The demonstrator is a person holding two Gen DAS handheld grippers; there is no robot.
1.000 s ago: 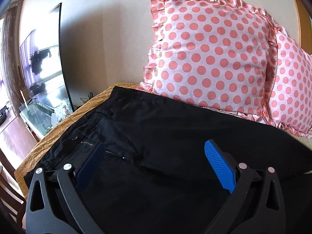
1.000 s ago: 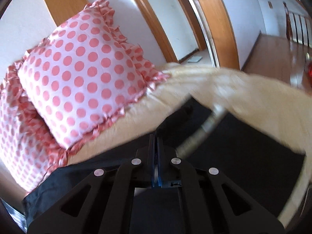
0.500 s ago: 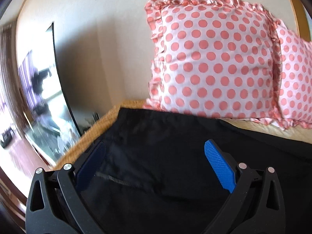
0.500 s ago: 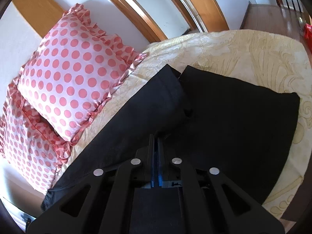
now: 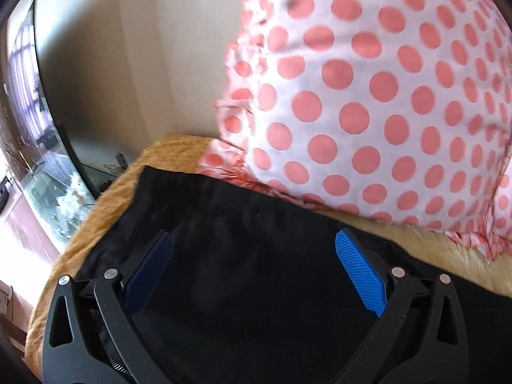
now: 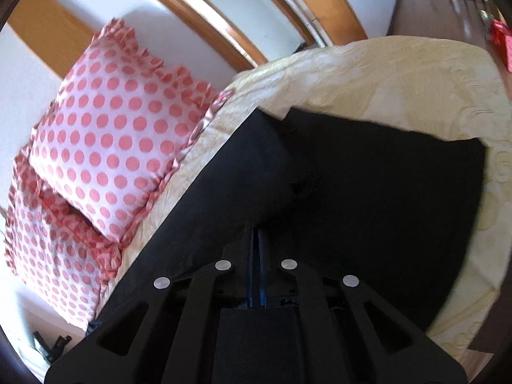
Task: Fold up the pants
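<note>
Black pants (image 5: 249, 275) lie on a bed; their waist end fills the lower left wrist view, its far edge near a pillow. My left gripper (image 5: 254, 259) is open, blue pads wide apart just above the waist fabric, holding nothing. In the right wrist view the pants (image 6: 368, 198) lie with the legs spread over the bedspread. My right gripper (image 6: 255, 236) is shut with the black fabric reaching up to its tips; whether cloth is pinched between the pads I cannot tell.
Pink polka-dot pillows (image 5: 368, 96) (image 6: 112, 147) stand against the wall at the bed's head. The cream bedspread (image 6: 384, 76) ends at a wooden floor on the right. The bed's left edge (image 5: 73, 249) drops toward a glass stand and a TV.
The left gripper has moved forward toward the waistband's far edge and the pillow, still open. The right gripper has stayed shut and risen, and the pant legs now lie flat.
</note>
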